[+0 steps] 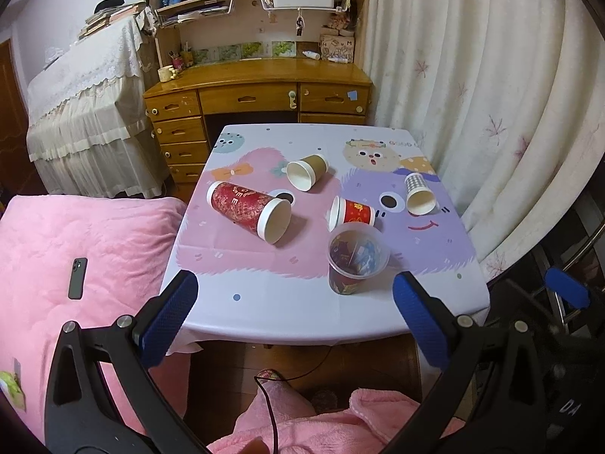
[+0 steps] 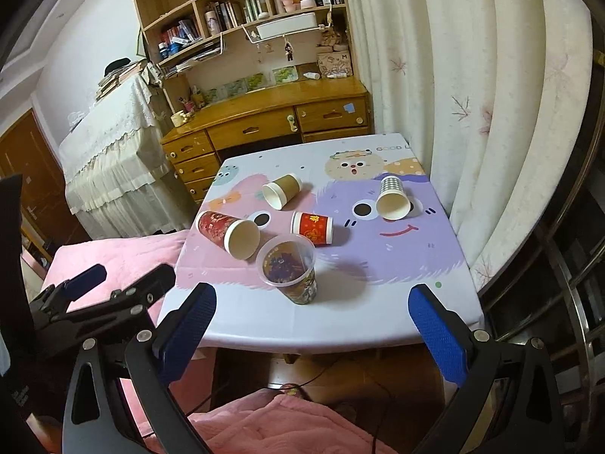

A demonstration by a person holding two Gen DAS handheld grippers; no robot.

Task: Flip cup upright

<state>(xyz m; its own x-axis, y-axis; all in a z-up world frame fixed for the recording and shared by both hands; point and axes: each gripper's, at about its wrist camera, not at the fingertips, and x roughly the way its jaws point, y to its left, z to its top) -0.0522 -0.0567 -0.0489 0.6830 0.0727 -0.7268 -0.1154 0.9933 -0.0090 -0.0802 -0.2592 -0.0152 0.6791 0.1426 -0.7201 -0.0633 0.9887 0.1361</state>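
Several cups are on a small table with a cartoon cloth (image 1: 264, 295) (image 2: 359, 325). A tall red cup (image 1: 247, 210) (image 2: 227, 232), a brown cup (image 1: 305, 172) (image 2: 281, 190), a short red cup (image 1: 353, 212) (image 2: 312, 228) and a checkered cup (image 1: 419, 193) (image 2: 393, 196) lie on their sides. A clear plastic cup (image 1: 355, 261) (image 2: 289, 268) stands upright near the front. My left gripper (image 1: 295, 299) and my right gripper (image 2: 312, 310) are both open and empty, held before the table's front edge.
A pink bed (image 1: 75, 265) with a black phone (image 1: 77, 278) lies left of the table. A wooden desk (image 1: 261, 90) with shelves stands behind it. A curtain (image 1: 472, 94) hangs on the right. Pink fabric (image 1: 302, 423) is below the grippers.
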